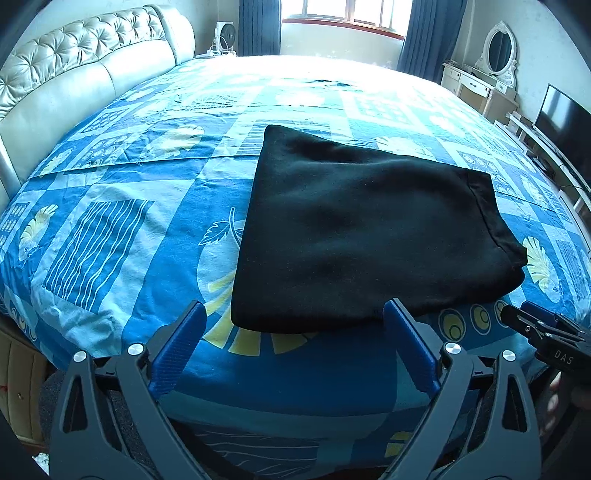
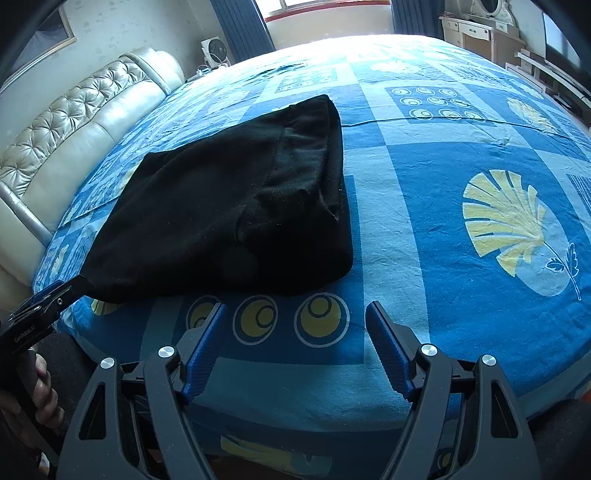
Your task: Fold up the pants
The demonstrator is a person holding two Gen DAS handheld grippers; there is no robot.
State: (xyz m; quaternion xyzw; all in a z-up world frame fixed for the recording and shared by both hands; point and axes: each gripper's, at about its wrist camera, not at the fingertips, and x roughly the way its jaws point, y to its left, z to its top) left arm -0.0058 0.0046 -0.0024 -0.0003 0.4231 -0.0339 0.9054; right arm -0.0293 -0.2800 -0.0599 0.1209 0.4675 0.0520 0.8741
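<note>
The black pants point(image 1: 362, 229) lie folded into a compact rectangle on the blue patterned bedsheet point(image 1: 122, 229). They also show in the right wrist view point(image 2: 236, 206), with a hemmed edge on their right side. My left gripper point(image 1: 295, 321) is open and empty, just short of the pants' near edge. My right gripper point(image 2: 295, 321) is open and empty over the sheet, in front of and to the right of the pants. The right gripper's tip shows in the left wrist view point(image 1: 532, 325). The left gripper's tip shows in the right wrist view point(image 2: 51, 295).
A padded cream headboard point(image 1: 74, 81) runs along the left. A window with blue curtains point(image 1: 258, 26) is at the far end, with a small fan point(image 1: 227, 35) beside it. A white dressing table with mirror point(image 1: 487, 74) and a TV point(image 1: 565, 122) stand to the right.
</note>
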